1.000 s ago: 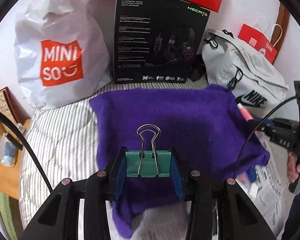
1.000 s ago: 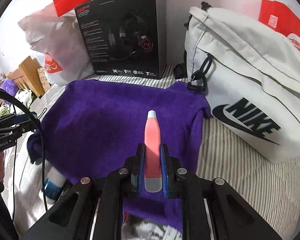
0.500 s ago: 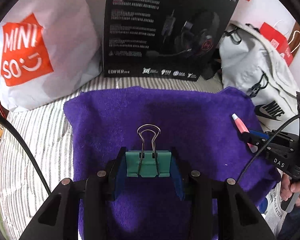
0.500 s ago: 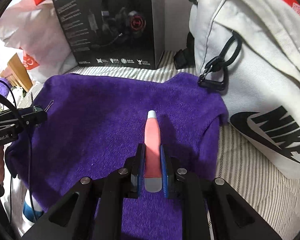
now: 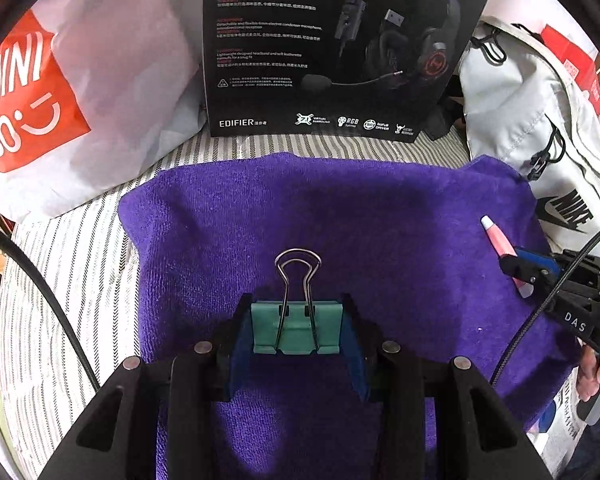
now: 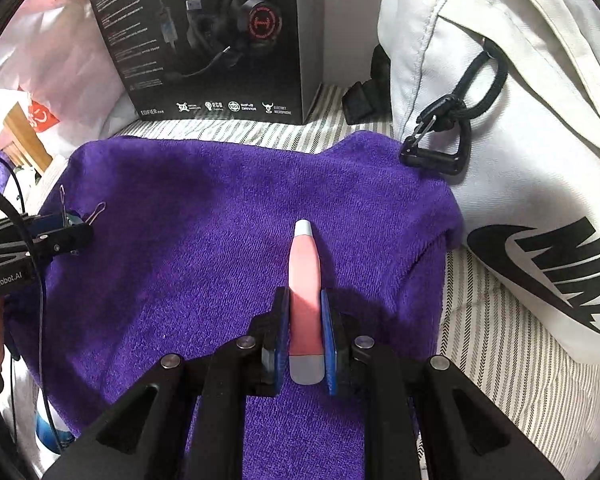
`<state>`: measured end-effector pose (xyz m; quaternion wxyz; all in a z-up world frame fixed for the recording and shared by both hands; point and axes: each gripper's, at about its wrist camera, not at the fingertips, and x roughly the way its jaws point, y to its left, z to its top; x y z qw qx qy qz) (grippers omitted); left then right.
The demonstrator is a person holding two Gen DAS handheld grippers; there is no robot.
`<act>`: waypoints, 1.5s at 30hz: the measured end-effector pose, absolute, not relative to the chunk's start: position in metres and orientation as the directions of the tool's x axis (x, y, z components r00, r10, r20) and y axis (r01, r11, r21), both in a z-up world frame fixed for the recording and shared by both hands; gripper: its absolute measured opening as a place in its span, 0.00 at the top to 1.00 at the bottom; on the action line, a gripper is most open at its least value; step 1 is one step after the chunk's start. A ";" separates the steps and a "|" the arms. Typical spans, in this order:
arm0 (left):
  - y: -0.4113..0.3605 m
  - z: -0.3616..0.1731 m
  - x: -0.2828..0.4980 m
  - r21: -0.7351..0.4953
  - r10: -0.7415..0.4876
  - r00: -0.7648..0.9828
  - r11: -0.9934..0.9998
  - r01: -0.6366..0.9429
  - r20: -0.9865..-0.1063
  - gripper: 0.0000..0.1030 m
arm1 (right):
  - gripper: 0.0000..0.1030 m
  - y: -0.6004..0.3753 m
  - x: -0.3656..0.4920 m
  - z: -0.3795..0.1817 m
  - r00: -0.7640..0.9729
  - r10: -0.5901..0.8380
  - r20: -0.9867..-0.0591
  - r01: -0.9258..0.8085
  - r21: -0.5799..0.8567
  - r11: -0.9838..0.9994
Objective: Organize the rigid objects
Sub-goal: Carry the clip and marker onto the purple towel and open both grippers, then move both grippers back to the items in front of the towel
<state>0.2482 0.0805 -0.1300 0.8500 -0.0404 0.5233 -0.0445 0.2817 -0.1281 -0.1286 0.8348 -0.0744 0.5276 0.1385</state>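
My left gripper [image 5: 297, 330] pinches a green binder clip [image 5: 297, 326] by its sides, wire handles pointing away from me – it hangs over the purple towel [image 5: 340, 220] spread on the striped bedding [image 5: 80, 264]. My right gripper [image 6: 305, 334] is clamped on a pink pen-like tube [image 6: 304, 276], grey tip forward, low over the same towel, near the white Nike bag [image 6: 520, 160]; a black headset box [image 5: 332, 48] stands behind

Green binder clip [image 5: 296, 330]: metal body, silver wire handles pointing away from camera, one laid flat over its face; clamped by its sides, above the purple towel [image 5: 340, 216].

Pink pen-shaped tube [image 6: 305, 280]: pale grey tip and base, tapered, lengthwise between blue pads, tip forward, over the towel's right part.
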 end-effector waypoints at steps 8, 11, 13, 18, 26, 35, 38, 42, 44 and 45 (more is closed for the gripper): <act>0.069 -0.132 0.242 -0.040 -0.068 0.433 0.996 0.073 -0.899 0.56 | 0.73 -0.127 0.278 -0.128 0.393 0.156 -0.906 -0.338 0.015 0.941; 0.068 -0.132 0.236 -0.045 -0.075 0.429 0.996 0.080 -0.900 0.50 | 0.67 -0.127 0.271 -0.127 0.400 0.139 -0.906 -0.339 -0.005 0.941; 0.067 -0.132 0.230 -0.030 -0.062 0.427 0.996 0.081 -0.902 0.49 | 0.67 -0.129 0.266 -0.126 0.402 0.138 -0.905 -0.336 -0.006 0.942; 0.069 -0.128 0.214 -0.051 -0.075 0.416 0.996 0.069 -0.906 0.50 | 0.67 -0.137 0.245 -0.108 0.425 0.152 -0.892 -0.314 0.013 0.949; 0.056 -0.094 0.165 -0.037 -0.081 0.467 0.994 0.102 -0.881 0.50 | 0.63 -0.156 0.198 -0.077 0.461 0.198 -0.865 -0.254 0.085 0.963; 0.040 -0.080 0.101 -0.079 -0.131 0.497 0.989 0.124 -0.858 0.50 | 0.56 -0.173 0.145 -0.060 0.498 0.169 -0.851 -0.208 0.072 0.976; 0.032 -0.088 0.091 -0.072 -0.131 0.487 0.988 0.139 -0.864 0.50 | 0.56 -0.175 0.130 -0.058 0.499 0.197 -0.844 -0.201 0.108 0.974; 0.031 -0.104 0.084 -0.087 -0.133 0.468 0.989 0.120 -0.873 0.49 | 0.56 -0.171 0.114 -0.056 0.502 0.204 -0.841 -0.218 0.105 0.970; 0.032 -0.112 0.085 -0.106 -0.154 0.452 0.986 0.130 -0.878 0.47 | 0.55 -0.169 0.107 -0.055 0.506 0.200 -0.839 -0.227 0.093 0.969; 0.031 -0.114 0.084 -0.103 -0.153 0.450 0.986 0.135 -0.880 0.47 | 0.54 -0.169 0.104 -0.055 0.507 0.197 -0.839 -0.229 0.090 0.969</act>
